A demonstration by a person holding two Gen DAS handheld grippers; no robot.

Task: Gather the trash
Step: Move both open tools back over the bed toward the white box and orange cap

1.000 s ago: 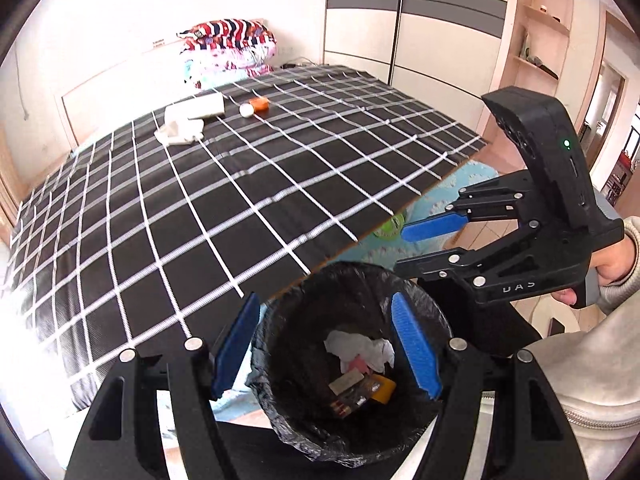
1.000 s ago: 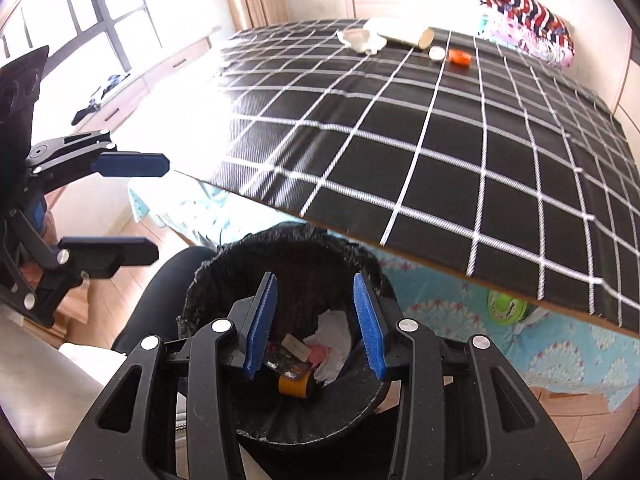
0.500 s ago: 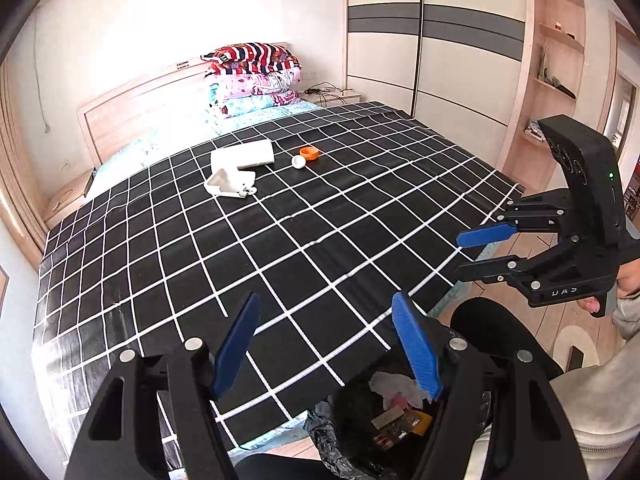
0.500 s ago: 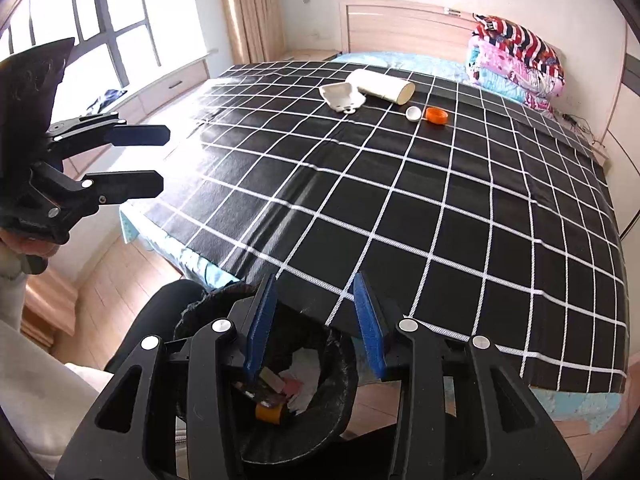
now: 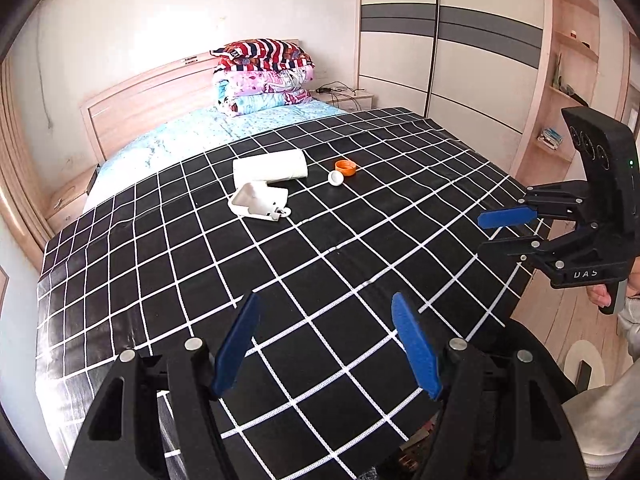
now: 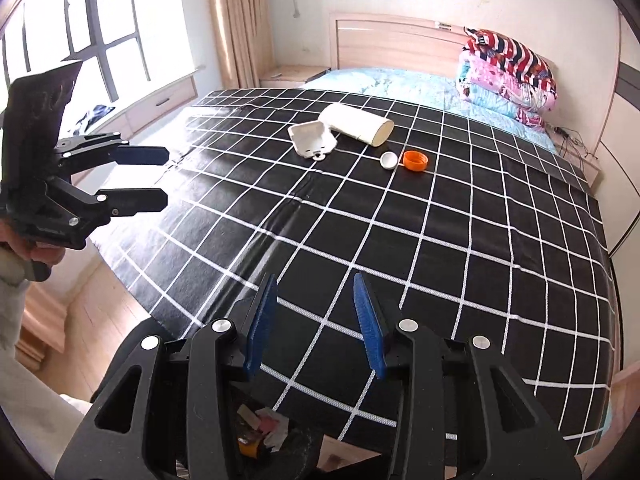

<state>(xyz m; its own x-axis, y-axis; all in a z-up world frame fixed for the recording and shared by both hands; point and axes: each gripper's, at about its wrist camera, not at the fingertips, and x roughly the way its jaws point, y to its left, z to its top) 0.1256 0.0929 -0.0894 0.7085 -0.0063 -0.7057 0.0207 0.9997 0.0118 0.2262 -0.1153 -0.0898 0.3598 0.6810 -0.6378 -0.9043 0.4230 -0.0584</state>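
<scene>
Trash is what's left on the far half of the bed, and there's already some sitting in the black-lined bin (image 6: 256,436) right under the grippers, where I can make out crumpled paper and a yellow bit, so that's the drop spot. Going outward from there: the left gripper (image 5: 326,344) has its blue-padded jaws spread wide with nothing between them, held level over the near edge of the black bedspread with a white grid (image 5: 304,280). The right gripper (image 6: 314,320) has its jaws apart too, somewhat narrower, also empty, pointing up the bed; each one shows in the other's view off to the side, held at about the same height. Way up the spread, well apart from both, sits the little cluster: a white moulded plastic tray piece (image 6: 310,139), touching or just beside a white paper roll lying on its side (image 6: 357,123), then a small white bottle cap (image 6: 388,159) right next to an orange bottle cap (image 6: 415,160). All of it looks featherlight. I'd guess the caps are stiff but slippery, so pinch across the rim; the tray probably flexes, grab an edge; the roll should squash a bit, take it across the middle.
</scene>
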